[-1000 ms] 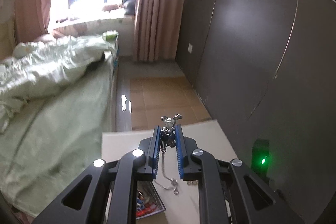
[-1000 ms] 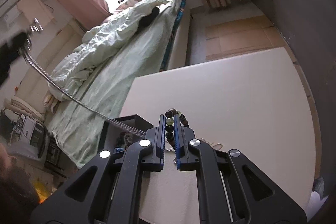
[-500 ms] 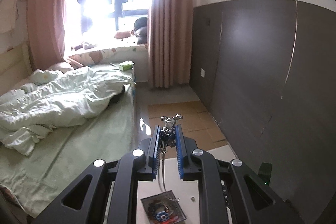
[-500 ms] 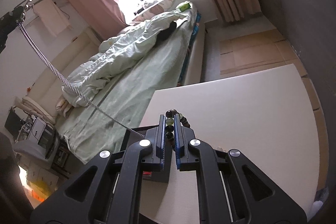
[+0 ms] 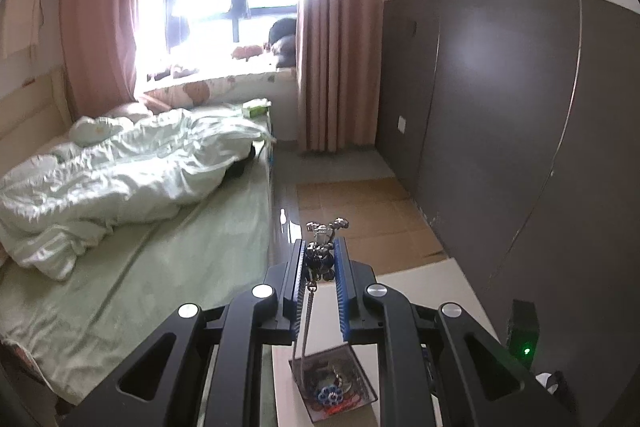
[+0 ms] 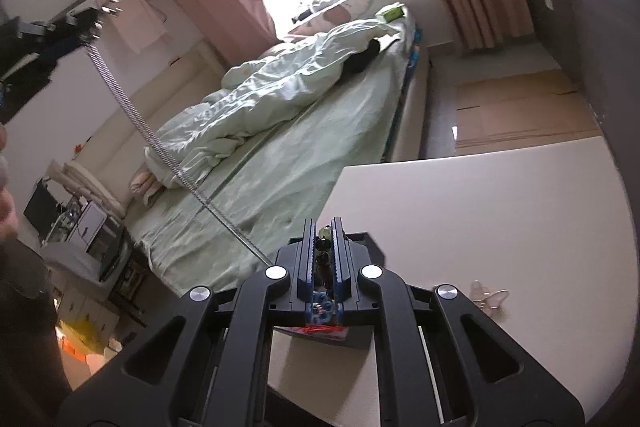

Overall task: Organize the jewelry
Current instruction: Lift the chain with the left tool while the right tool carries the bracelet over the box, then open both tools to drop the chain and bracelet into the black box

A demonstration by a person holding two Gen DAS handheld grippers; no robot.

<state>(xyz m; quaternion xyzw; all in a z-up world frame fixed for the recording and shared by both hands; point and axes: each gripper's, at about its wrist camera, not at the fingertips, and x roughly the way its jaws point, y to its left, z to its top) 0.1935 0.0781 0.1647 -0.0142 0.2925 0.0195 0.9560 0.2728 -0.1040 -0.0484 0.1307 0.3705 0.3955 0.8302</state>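
While your left tool [image 5: 320,261] is clamped on the charm end of a silver chain [image 5: 307,319], the chain hangs from it down to the jewelry box [image 5: 334,383] below on the white worktop [image 5: 432,287]. Your right tool [image 6: 323,253] is nearly closed on a string of dark beads [image 6: 322,259], directly above that box, with the chain [image 6: 132,107] stretching up to its left.

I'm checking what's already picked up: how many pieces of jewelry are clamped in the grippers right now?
2. A silver chain, pinched at its charm end in the left gripper, hangs to the jewelry box. A beaded bracelet sits in the right gripper. More pieces lie in the box.
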